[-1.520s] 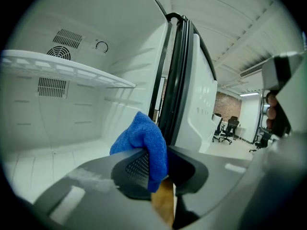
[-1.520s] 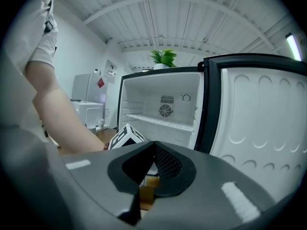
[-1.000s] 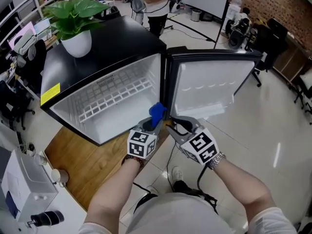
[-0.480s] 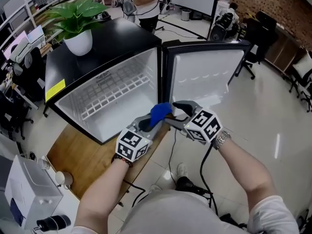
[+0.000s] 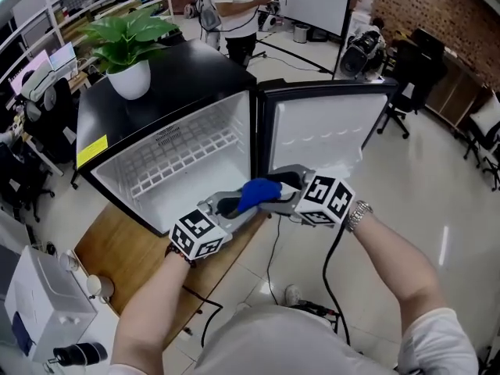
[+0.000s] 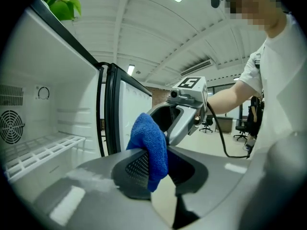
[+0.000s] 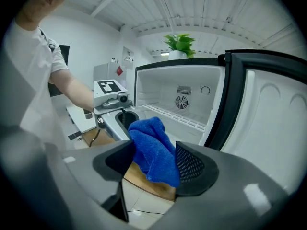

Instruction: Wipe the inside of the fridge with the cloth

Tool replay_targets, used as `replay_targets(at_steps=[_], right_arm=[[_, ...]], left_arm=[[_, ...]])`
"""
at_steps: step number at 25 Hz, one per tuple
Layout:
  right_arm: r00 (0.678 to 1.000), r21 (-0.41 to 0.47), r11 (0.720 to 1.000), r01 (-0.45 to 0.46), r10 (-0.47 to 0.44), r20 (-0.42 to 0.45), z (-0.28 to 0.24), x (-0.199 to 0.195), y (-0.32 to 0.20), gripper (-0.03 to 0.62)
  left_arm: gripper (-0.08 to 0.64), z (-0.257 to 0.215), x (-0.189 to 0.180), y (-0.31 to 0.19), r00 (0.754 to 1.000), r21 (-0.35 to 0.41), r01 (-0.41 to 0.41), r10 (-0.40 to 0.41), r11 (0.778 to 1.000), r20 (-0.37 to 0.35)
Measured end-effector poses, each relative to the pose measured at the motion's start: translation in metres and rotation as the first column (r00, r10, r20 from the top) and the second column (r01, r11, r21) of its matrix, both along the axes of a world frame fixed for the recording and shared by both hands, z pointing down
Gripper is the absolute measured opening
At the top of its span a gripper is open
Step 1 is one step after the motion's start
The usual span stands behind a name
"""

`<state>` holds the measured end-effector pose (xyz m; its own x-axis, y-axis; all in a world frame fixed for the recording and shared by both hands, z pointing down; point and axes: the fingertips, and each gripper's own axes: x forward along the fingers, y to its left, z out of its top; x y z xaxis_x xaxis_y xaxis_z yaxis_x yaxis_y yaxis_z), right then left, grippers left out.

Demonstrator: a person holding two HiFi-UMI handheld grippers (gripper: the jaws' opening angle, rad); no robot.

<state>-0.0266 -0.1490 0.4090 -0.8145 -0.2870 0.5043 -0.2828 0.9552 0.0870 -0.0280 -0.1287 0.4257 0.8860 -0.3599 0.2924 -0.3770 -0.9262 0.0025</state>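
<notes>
Left gripper (image 6: 162, 172): its jaws are nearly closed and pinch the lower fold of the blue cloth (image 5: 258, 194). The rest of the cloth stands up above the pads.
Right gripper (image 7: 155, 164): its jaws are spread wide with the cloth hanging in the gap. From its own view the cloth brushes the mesh pad, but nothing presses on it.
Cloth: it is up in the air between the two grippers, just in front of the open fridge (image 5: 215, 127) and close to the hinge edge of the door (image 5: 320, 135).
Fridge: it stands open, and the wire shelf (image 5: 183, 158) and white walls are within reach.
Step in hand: I read this as passing or sharing the cloth before the wipe. No wiping has started.
Doing it well: I want the right pads deep over the bunched part rather than a loose corner. I close them firmly before the left lets go, and leave a good wad sticking out to meet the wall.
Risk: a shallow bite would probably let the cloth slide out on the first stroke.
</notes>
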Motion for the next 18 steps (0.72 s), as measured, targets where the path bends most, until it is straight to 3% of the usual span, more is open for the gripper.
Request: replay_targets(at_steps=[6, 8, 9, 10, 15, 18], right_arm=[[0.985, -0.099, 0.98, 0.174, -0.175, -0.004, -0.005, 0.015, 0.018, 0.272], [0.979, -0.112, 0.973, 0.201, -0.202, 0.0, -0.005, 0.015, 0.021, 0.226], [0.979, -0.108, 0.973, 0.204, -0.205, 0.001, -0.005, 0.016, 0.021, 0.154], [0.979, -0.1, 0.974, 0.205, -0.206, 0.002, -0.005, 0.019, 0.019, 0.131], [0.987, -0.025, 0.986, 0.163, -0.163, 0.007, -0.007, 0.034, 0.007, 0.095], [0.997, 0.053, 0.996, 0.077, -0.078, 0.028, -0.016, 0.047, -0.008, 0.091]], left_arm=[[0.072, -0.008, 0.024, 0.009, 0.997, -0.016, -0.067, 0.068, 0.998, 0.043], [0.072, -0.007, 0.025, 0.01, 0.996, -0.014, -0.069, 0.069, 0.998, 0.055], [0.072, -0.007, 0.027, 0.009, 0.996, -0.012, -0.063, 0.064, 0.998, 0.058], [0.072, -0.007, 0.029, 0.007, 0.997, -0.01, -0.054, 0.055, 0.998, 0.059], [0.091, -0.01, 0.039, -0.011, 0.998, 0.013, 0.038, -0.039, 0.999, 0.051], [0.169, -0.009, 0.042, -0.026, 0.993, -0.008, 0.112, -0.112, 0.994, 0.028]])
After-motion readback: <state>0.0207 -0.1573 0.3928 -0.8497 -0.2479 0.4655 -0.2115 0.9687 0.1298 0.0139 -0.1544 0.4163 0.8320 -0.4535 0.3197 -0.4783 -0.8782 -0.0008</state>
